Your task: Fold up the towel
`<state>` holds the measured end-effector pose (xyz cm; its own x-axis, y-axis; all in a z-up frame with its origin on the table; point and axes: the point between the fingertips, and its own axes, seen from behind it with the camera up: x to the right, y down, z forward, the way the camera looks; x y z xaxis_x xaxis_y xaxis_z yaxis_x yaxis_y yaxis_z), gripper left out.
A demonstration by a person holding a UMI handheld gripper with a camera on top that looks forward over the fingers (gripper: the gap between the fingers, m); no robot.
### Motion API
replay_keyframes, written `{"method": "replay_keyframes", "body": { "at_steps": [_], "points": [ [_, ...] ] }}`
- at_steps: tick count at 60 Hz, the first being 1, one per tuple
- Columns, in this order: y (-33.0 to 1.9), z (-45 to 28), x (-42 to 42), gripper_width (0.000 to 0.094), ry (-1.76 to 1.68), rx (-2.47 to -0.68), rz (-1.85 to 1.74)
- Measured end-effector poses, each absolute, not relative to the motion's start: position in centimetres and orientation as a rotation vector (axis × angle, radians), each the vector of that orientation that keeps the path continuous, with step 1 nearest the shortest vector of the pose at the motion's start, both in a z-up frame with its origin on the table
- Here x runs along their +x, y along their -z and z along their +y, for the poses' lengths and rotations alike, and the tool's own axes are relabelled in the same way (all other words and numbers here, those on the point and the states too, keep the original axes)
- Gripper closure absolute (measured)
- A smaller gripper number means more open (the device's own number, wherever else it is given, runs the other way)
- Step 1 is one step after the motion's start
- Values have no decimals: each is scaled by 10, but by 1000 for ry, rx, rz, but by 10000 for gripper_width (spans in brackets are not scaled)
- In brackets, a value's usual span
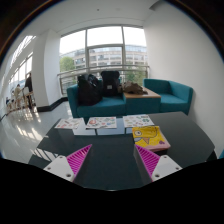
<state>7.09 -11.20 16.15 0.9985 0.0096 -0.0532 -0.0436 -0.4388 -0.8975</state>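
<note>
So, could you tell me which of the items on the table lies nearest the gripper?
The pink-and-yellow item, just ahead of the right finger of the open gripper. The white items lie farther back on the table.
</note>
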Motion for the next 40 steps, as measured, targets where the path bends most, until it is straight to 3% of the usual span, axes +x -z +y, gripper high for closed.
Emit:
{"method": "replay_keyframes", "body": {
  "at_steps": [16,40],
  "points": [
    [-178,-167,14,100,-101,-1995,-72],
    [-200,-184,13,99,-80,-1955,-92]
  ]
}}
